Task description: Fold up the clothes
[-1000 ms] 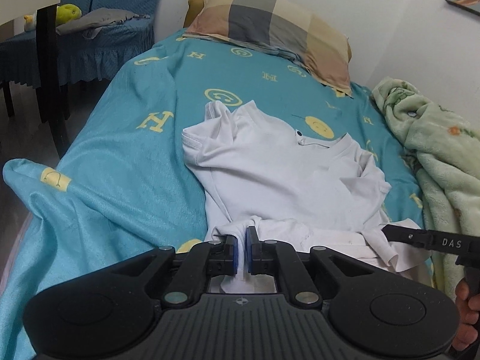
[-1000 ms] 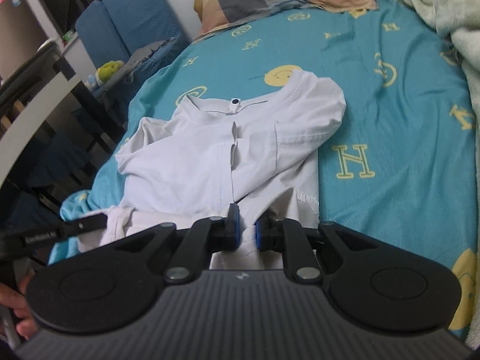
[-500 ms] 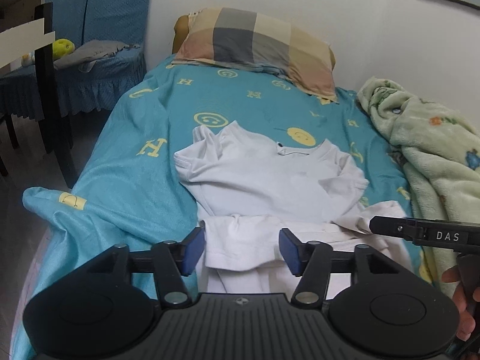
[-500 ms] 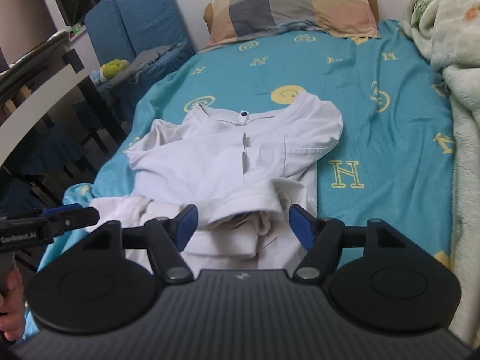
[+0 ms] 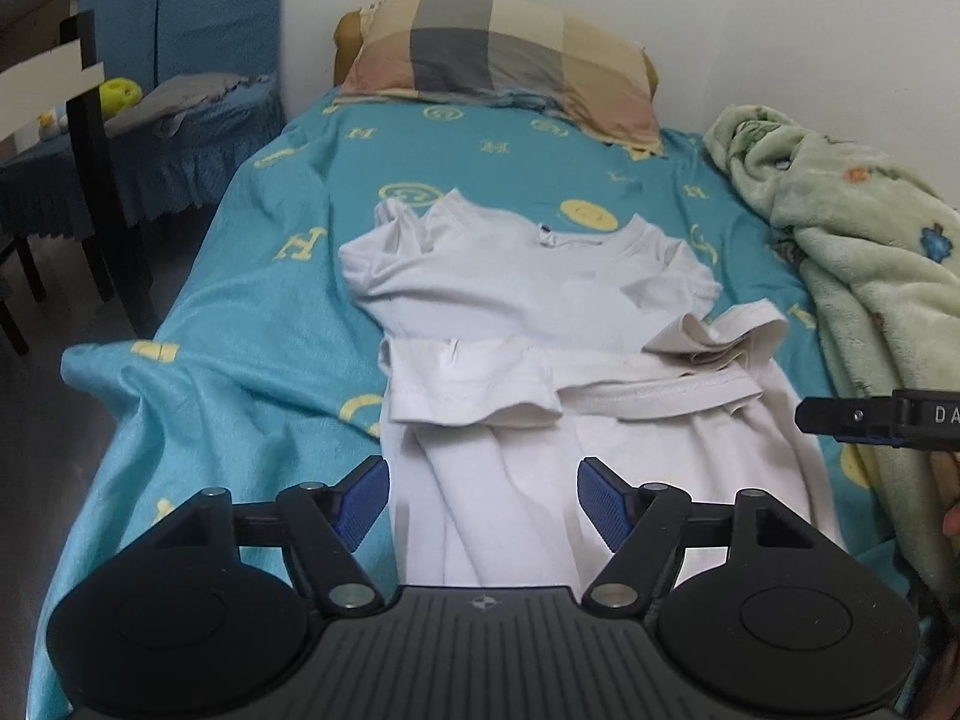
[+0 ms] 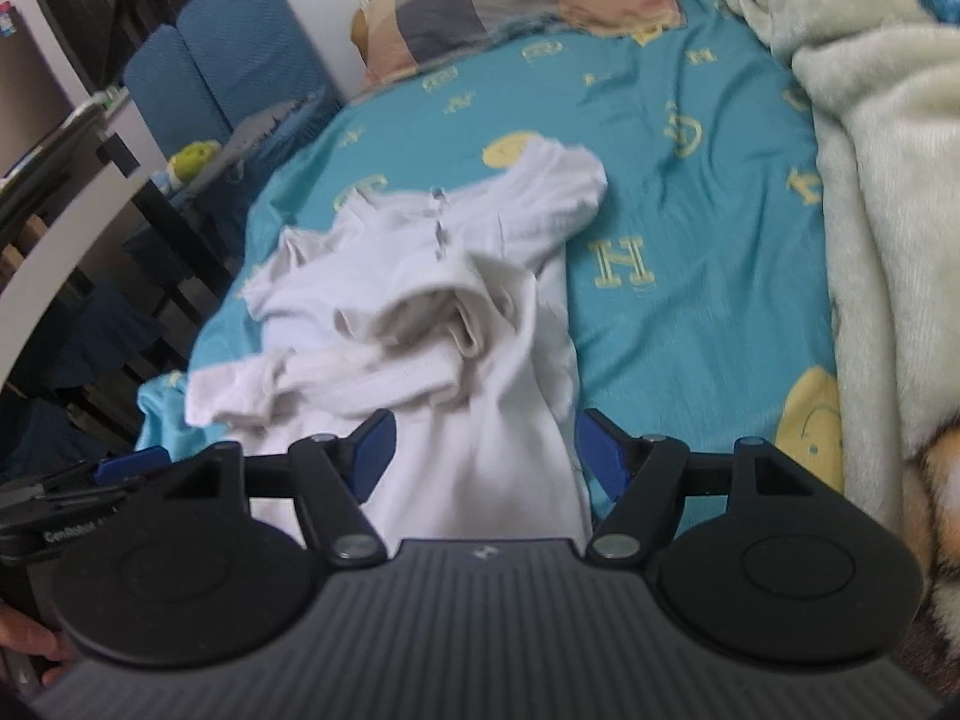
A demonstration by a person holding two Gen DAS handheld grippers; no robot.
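Most of both views is filled by a bed covered in a teal sheet [image 5: 252, 324] printed with yellow letters and smiley faces. Along the bed's right edge lies a bunched pale green fleece blanket [image 5: 864, 252], and a checked pillow [image 5: 510, 54] in beige, grey and pink rests at the head against the wall. Beside the bed on the left stands a blue-covered chair [image 5: 198, 120] with a grey cloth and a yellow-green toy on the seat. Lying on the sheet in the middle of the bed is the white shirt [image 5: 528, 288], collar toward the pillow, with its lower part folded up over the body in a rumpled band while more white cloth runs down toward the bed's near end. The left gripper [image 5: 483, 501] hovers above that near cloth with its blue-padded fingers spread wide apart and nothing between them. The right gripper [image 6: 483, 450] is likewise spread wide and holding nothing, over the shirt's near right edge; its view is somewhat blurred.
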